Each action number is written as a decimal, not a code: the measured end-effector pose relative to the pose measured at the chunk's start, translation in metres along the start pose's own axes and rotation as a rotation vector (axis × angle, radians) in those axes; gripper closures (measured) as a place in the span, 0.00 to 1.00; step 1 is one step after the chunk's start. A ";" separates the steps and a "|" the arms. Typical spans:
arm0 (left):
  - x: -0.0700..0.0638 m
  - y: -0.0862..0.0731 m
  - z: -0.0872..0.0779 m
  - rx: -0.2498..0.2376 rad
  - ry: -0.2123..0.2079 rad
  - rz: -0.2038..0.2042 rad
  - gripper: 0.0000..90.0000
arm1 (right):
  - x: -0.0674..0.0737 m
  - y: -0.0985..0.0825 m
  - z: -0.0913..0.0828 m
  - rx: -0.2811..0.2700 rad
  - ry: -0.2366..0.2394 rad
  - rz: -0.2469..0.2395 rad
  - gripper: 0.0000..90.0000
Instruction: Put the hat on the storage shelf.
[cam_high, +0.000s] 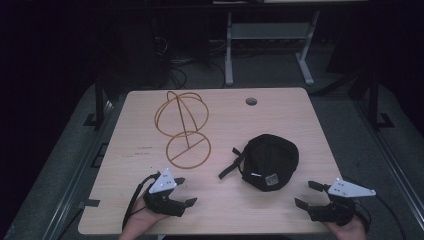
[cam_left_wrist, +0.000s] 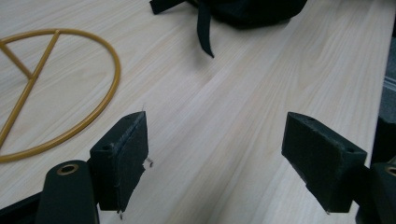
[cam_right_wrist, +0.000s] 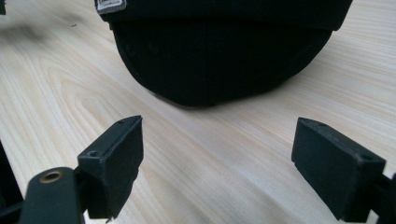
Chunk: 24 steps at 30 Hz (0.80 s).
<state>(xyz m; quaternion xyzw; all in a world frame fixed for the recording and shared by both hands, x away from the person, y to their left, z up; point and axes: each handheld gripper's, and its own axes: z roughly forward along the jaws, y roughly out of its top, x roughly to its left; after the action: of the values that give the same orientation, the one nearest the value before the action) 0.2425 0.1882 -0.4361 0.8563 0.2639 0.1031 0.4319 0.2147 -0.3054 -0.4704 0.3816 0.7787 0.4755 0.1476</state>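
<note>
Pale wooden worktop (cam_high: 280, 120) carries a black cap (cam_high: 270, 159) near the gold wire stand (cam_high: 184, 131); both claws, left (cam_high: 182, 191) and right (cam_high: 306, 194), gape empty, so a shallow pinch may only drag the floppy cap.

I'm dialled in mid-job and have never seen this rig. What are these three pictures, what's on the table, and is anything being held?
There is no robot arm here: a person holds a two-jaw claw in each hand. The high view looks down on the table from the person's side, with the left claw and right claw at its near edge. The other two pictures come from cameras riding on the claws, looking out between their black jaws. On the table lie a black cap with a loose strap, and a gold wire stand. Both claws are open and hold nothing. The right claw view faces the cap closely.
</note>
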 end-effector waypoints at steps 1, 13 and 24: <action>0.000 0.000 0.000 0.000 0.000 0.000 0.25 | 0.000 0.000 0.000 0.000 0.001 0.001 0.18; -0.007 0.021 0.009 0.004 -0.049 0.024 0.25 | 0.000 0.000 0.000 -0.008 0.009 0.004 0.18; -0.021 0.054 0.018 -0.010 -0.102 0.096 0.25 | -0.001 0.000 -0.002 -0.016 0.012 0.015 0.17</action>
<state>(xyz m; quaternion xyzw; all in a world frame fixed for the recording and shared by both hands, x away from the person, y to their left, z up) 0.2520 0.1384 -0.4034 0.8700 0.1995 0.0814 0.4435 0.2142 -0.3070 -0.4693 0.3833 0.7730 0.4850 0.1425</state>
